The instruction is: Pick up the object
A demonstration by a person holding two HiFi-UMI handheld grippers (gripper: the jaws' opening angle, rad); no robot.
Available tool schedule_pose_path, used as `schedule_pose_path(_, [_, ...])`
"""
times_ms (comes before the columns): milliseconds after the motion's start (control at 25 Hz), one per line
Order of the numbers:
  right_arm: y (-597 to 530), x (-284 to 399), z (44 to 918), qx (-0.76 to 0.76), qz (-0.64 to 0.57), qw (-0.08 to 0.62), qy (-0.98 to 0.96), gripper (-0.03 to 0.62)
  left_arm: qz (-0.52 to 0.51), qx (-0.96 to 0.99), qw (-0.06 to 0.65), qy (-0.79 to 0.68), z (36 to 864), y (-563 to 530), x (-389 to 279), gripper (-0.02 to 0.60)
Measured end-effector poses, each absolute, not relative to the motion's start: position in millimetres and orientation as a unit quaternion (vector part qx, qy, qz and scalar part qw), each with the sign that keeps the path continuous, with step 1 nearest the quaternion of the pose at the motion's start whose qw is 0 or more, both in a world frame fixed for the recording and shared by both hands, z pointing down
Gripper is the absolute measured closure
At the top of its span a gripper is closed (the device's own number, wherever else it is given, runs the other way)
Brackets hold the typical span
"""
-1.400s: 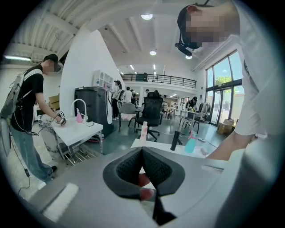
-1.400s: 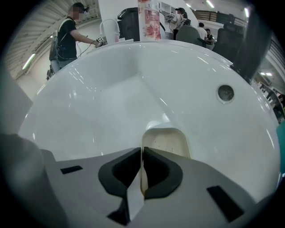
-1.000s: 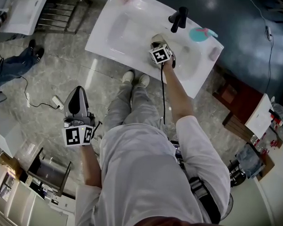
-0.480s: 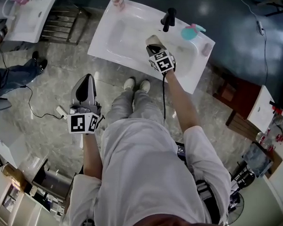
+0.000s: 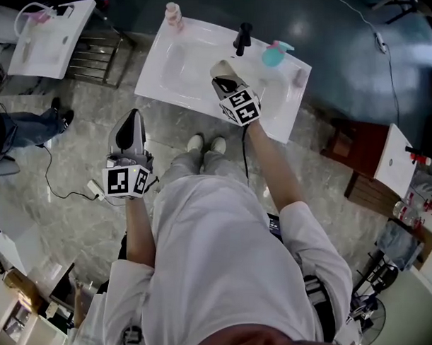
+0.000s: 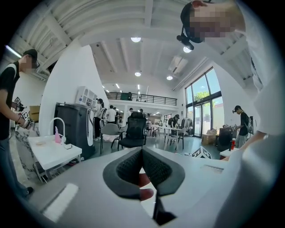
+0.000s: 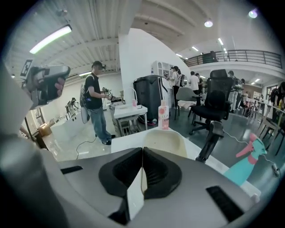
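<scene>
Of the two claws, the right claw (image 7: 142, 153) was clenched on the rim of the one cream dish (image 7: 164, 141), holding it over the white table (image 5: 153, 80) (a washbasin top) near the single black faucet (image 5: 243, 37). On the table stood one pink bottle (image 5: 172, 14) at the far corner and one teal spray bottle (image 5: 274, 54) beside the faucet. The left claw (image 6: 142, 153) was clenched on nothing, out over the floor (image 5: 75, 180), well apart from the table.

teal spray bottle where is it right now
In the head view, the teal spray bottle sits on the back edge of the white sink, just right of the black faucet.
</scene>
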State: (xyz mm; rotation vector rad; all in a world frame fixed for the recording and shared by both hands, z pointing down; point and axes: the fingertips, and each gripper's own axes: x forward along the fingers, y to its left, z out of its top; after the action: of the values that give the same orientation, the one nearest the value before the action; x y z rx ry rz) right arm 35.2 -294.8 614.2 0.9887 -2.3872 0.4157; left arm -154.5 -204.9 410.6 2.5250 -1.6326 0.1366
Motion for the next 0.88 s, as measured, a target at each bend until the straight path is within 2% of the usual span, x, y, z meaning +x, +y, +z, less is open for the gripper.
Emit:
schedule_pose_path(400, [-279.5,28.6,502.2,0.371,0.090,0.168,-0.909,0.580,0.012,0.845,0.038,-0.534,380.8,-224.0,-152.2,0.581])
schedule_pose_path(880, [-242.2,61.4,356.5,0.411,-0.008,0.033,-0.911,0.580,-0.003,0.878,0.012,-0.479,354.8,-241.8,-93.1,0.581])
